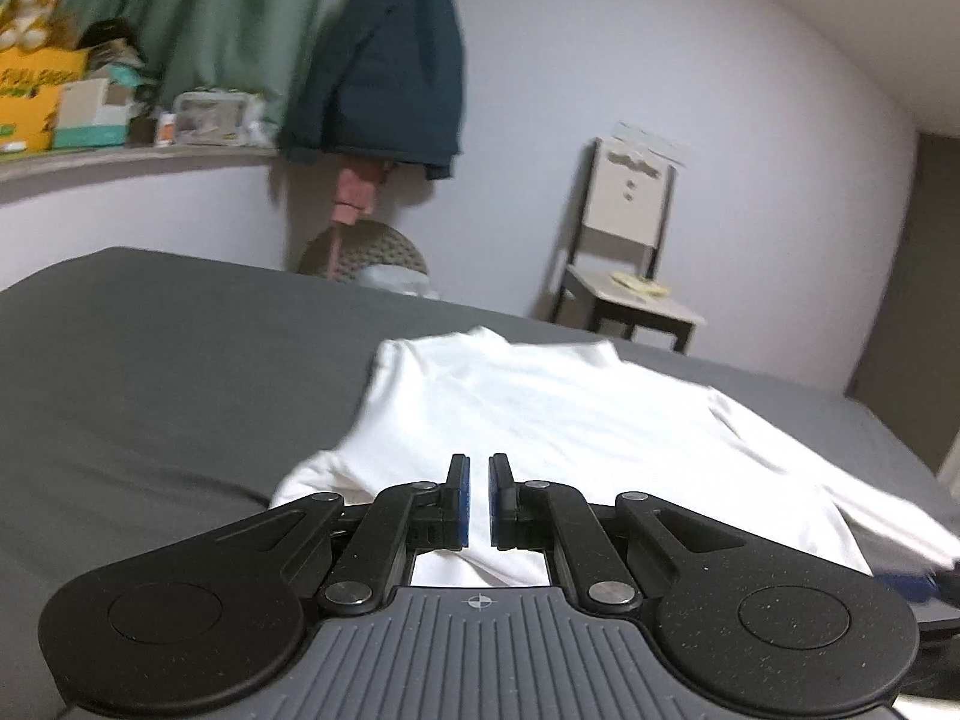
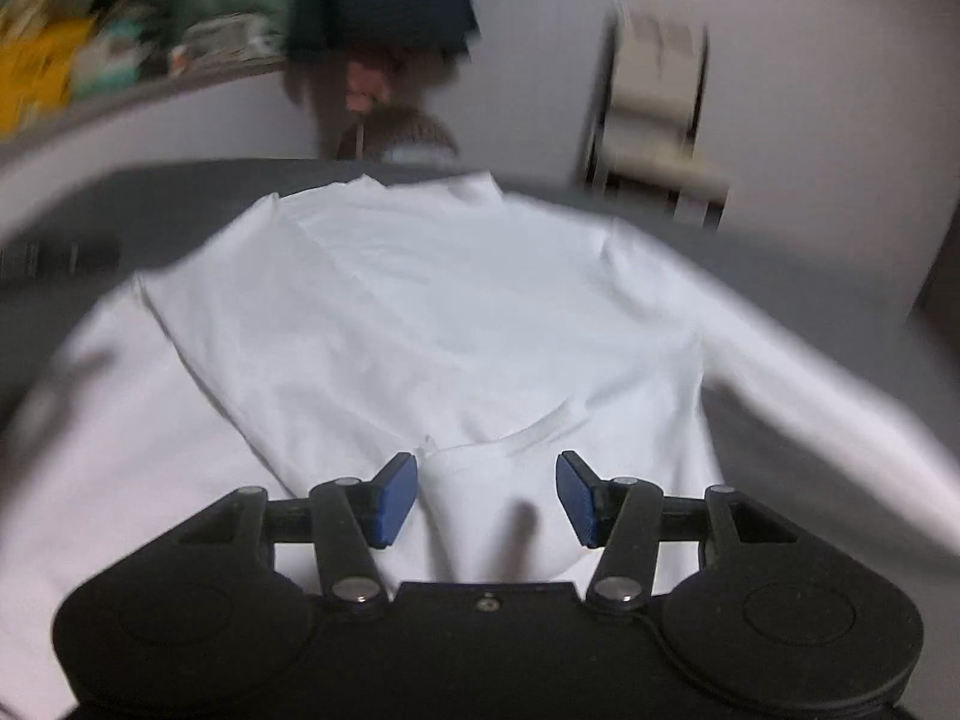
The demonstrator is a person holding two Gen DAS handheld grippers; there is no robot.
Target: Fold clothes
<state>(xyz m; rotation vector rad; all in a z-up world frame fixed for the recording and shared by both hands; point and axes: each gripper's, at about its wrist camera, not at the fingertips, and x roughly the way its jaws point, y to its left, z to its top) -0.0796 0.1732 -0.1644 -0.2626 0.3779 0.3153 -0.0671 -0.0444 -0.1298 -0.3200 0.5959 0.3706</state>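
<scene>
Well, the only writing on show was on the yellow box (image 1: 33,99) up on the shelf (image 1: 138,157) beyond the bed (image 1: 150,372), and it read roughly "FULL" in big letters, the rest too blurred to make out. The white shirt (image 1: 540,414) lay spread on the bed's grey cover, collar end towards the far edge, a sleeve trailing off to the right. The left gripper (image 1: 478,501) hung over the shirt's near hem with its blue pads clenched almost together and nothing pinched between them. The right gripper (image 2: 486,498) sat over the shirt too, its jaws parted and released, a soft bulge of white cloth lying in the gap but untouched by either pad. Behind the bed stood a chair (image 1: 627,258) against the wall, and a dark jacket (image 1: 390,60) hung near the shelf's end.
</scene>
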